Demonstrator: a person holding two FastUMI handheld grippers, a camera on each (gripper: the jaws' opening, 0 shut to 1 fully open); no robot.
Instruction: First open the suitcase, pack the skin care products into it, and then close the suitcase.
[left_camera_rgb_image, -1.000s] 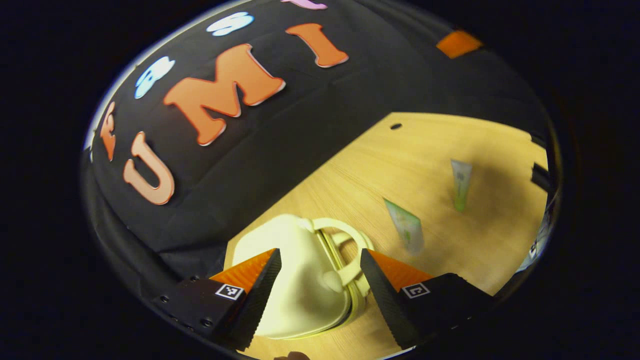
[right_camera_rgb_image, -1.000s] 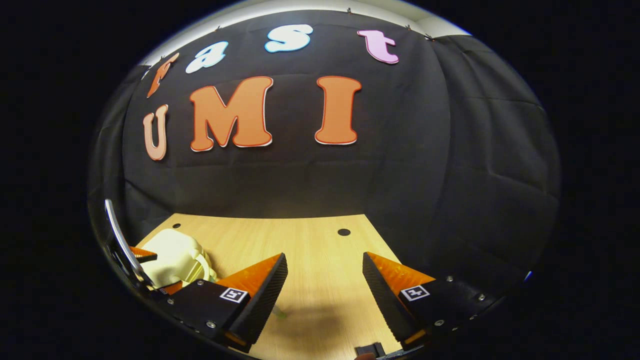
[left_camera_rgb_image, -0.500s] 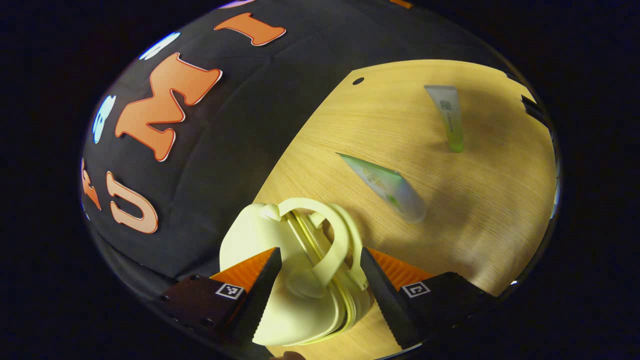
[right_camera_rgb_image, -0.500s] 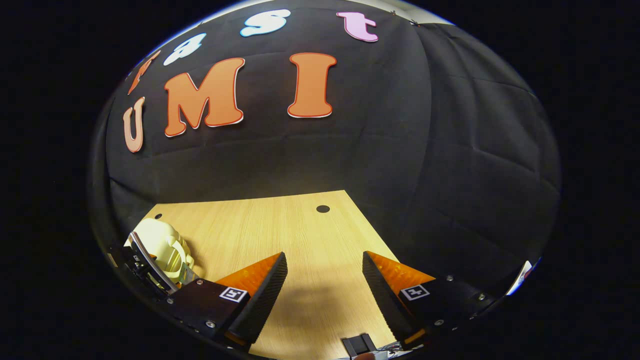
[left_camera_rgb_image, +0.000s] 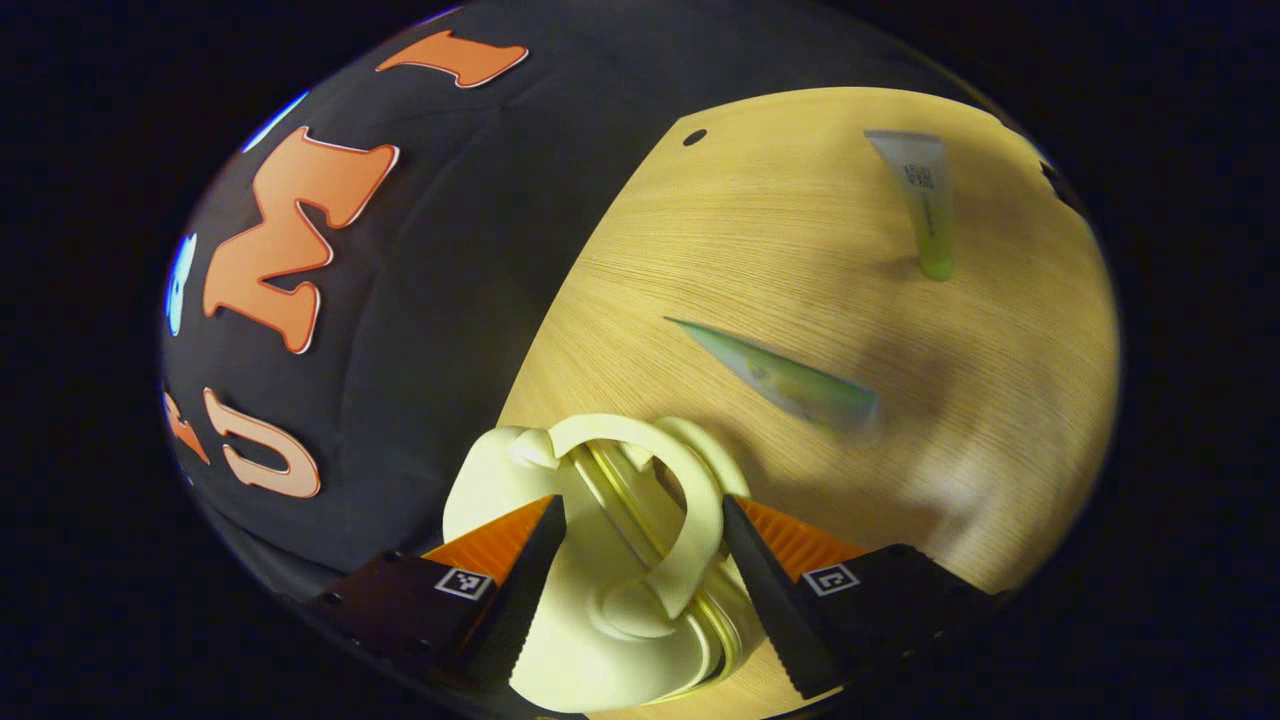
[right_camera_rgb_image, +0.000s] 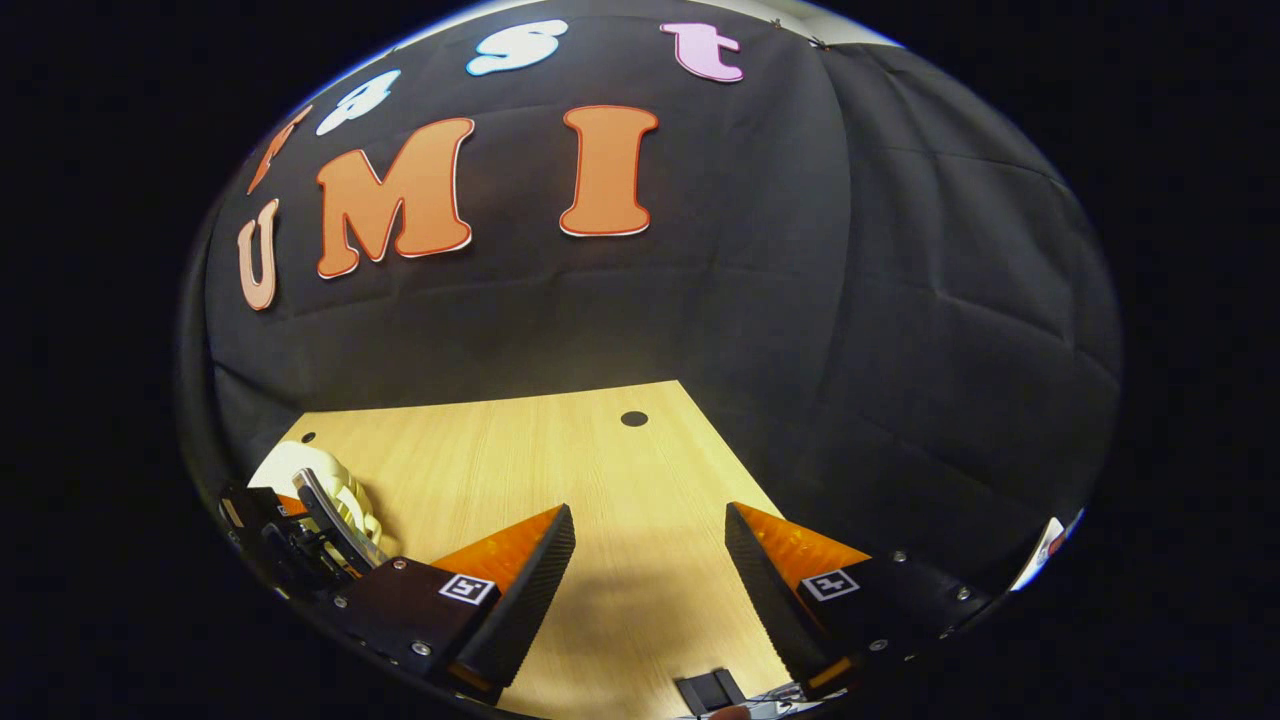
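I have the left hand-held gripper (left_camera_rgb_image: 635, 590) spread wide around the top of the small cream suitcase (left_camera_rgb_image: 600, 640), its fingers either side of the looped handle (left_camera_rgb_image: 655, 500). Neither finger seems to press on the case yet, so I count it as open and holding nothing. I place it astride the handle and the seam because that is where the two shells should part, and the case looks shut to me, so opening is the step in hand.

The suitcase sits at the counter's (left_camera_rgb_image: 800, 230) near corner, close to the black cloth wall. Two skin care tubes lie flat on the wood beyond it: one tube (left_camera_rgb_image: 790, 380) near the suitcase, the other tube (left_camera_rgb_image: 925, 205) well apart toward the far edge. Both remain to be packed.

My right hand-held gripper (right_camera_rgb_image: 648, 590) hangs open and empty over bare counter, kept clear, I judge, until a tube needs lifting. In its view the suitcase (right_camera_rgb_image: 320, 480) and the other gripper show at lower left.
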